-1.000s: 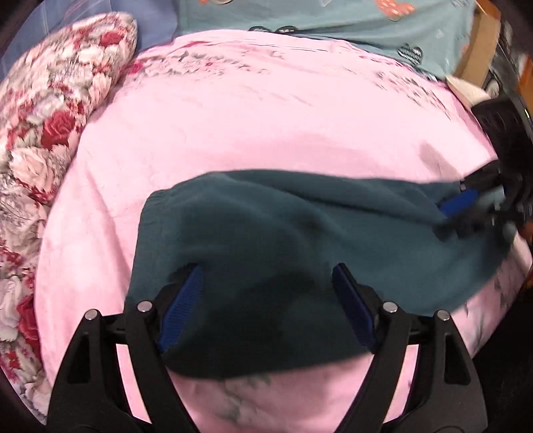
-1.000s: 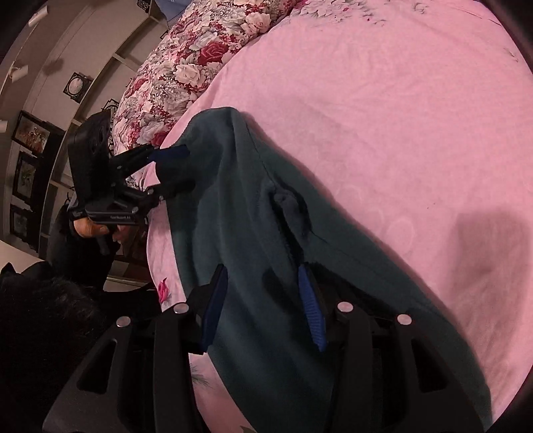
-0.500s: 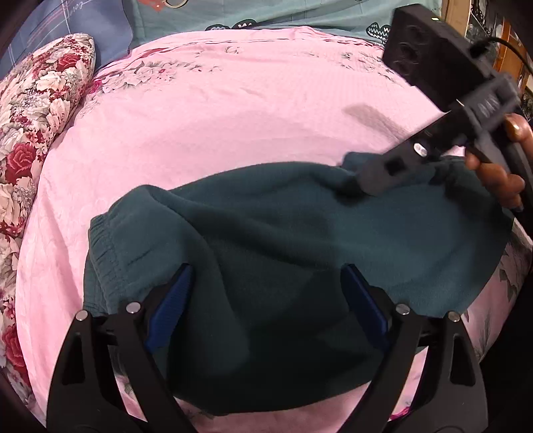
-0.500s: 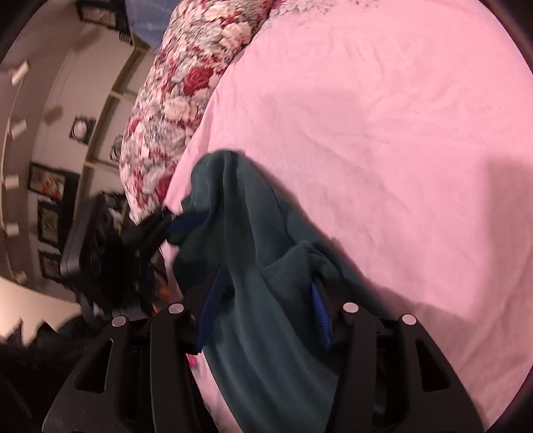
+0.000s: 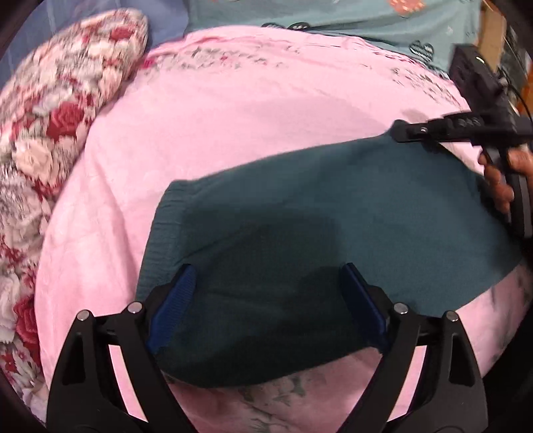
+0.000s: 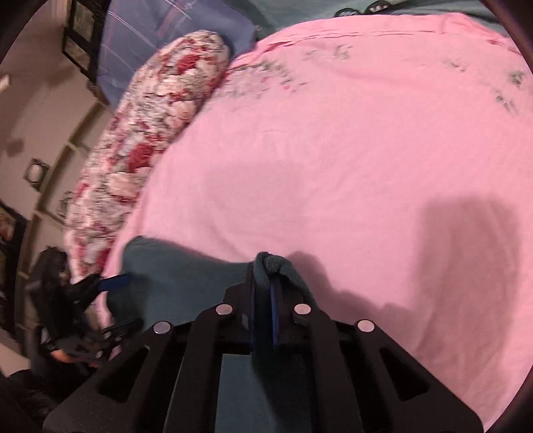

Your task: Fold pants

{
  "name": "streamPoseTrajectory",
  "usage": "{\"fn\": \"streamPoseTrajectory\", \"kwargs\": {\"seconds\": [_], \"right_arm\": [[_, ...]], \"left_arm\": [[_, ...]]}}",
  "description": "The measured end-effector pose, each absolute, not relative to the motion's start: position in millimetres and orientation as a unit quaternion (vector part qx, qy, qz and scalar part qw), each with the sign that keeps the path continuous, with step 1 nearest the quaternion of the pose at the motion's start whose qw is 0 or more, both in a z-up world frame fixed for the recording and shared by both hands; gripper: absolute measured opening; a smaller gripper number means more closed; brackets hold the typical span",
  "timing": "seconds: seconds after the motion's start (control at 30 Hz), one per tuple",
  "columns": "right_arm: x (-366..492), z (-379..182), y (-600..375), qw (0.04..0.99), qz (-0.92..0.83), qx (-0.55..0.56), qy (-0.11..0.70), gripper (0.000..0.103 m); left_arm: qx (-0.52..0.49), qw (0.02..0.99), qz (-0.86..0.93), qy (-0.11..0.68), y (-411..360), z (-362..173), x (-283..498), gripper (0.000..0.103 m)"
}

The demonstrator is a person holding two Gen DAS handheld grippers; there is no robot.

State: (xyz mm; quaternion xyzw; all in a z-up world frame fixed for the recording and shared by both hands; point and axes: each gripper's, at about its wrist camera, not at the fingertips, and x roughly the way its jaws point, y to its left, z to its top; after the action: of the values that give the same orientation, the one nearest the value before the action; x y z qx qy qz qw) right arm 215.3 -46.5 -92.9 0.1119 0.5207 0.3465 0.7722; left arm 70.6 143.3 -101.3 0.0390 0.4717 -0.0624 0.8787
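Observation:
Dark teal pants (image 5: 299, 213) lie across a pink bedspread (image 5: 233, 110), elastic waistband at the left. My left gripper (image 5: 266, 299) is open, its blue-padded fingers (image 5: 176, 299) spread over the near part of the pants. My right gripper (image 6: 266, 286) is shut on a bunched fold of the pants (image 6: 271, 263) at their far edge. In the left wrist view the right gripper (image 5: 409, 131) pinches the cloth's far right corner. The pants also show under the right gripper (image 6: 186, 276).
A red and white floral pillow (image 5: 50, 110) lies along the left of the bed. A light blue sheet (image 5: 333, 13) lies at the back. The bed edge runs close below the left gripper. Shelves and picture frames stand at the left wall (image 6: 40, 140).
My right gripper has closed on a fold of the pants and swung round toward the far edge. The pants lie flatter. My left gripper stays open over the cloth.

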Motion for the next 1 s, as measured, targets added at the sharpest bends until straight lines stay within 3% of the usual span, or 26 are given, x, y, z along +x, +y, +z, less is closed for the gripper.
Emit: {"fn": "streamPoseTrajectory", "kwargs": {"seconds": [0.1,0.17,0.3,0.37,0.4,0.5,0.63,0.73,0.8,0.9,1.0], "right_arm": [[220,-99,-44,0.773,0.348,0.092,0.522,0.006],[221,-94,-42,0.757,0.37,0.092,0.53,0.026],[217,-73,-44,0.742,0.393,0.057,0.54,0.036],[215,-59,-54,0.749,0.396,0.05,0.529,0.056],[216,-52,-61,0.754,0.394,0.054,0.524,0.06],[224,-42,-82,0.767,0.373,0.094,0.514,0.06],[200,-44,-73,0.747,0.385,0.087,0.536,0.043],[175,-66,-63,0.737,0.368,0.059,0.564,0.04],[173,-84,-69,0.755,0.343,0.056,0.556,0.03],[166,-72,-86,0.77,0.347,0.1,0.526,0.031],[122,-32,-117,0.814,0.345,0.072,0.462,0.033]], "left_arm": [[0.023,0.883,-0.069,0.463,151,-103,70,0.09],[0.015,0.884,-0.079,0.461,150,-94,68,0.089],[0.003,0.9,-0.085,0.428,150,-61,64,0.091],[-0.003,0.907,-0.089,0.411,150,-48,67,0.096],[-0.002,0.907,-0.087,0.412,148,-47,73,0.096],[0.001,0.893,-0.085,0.441,142,-65,102,0.096],[0.014,0.882,-0.055,0.468,144,-95,129,0.096],[0.039,0.883,-0.049,0.464,137,-98,130,0.099],[0.052,0.881,-0.046,0.467,134,-104,131,0.1],[0.039,0.886,-0.04,0.46,134,-92,125,0.1],[0.021,0.895,-0.057,0.441,121,-66,107,0.1]]}}
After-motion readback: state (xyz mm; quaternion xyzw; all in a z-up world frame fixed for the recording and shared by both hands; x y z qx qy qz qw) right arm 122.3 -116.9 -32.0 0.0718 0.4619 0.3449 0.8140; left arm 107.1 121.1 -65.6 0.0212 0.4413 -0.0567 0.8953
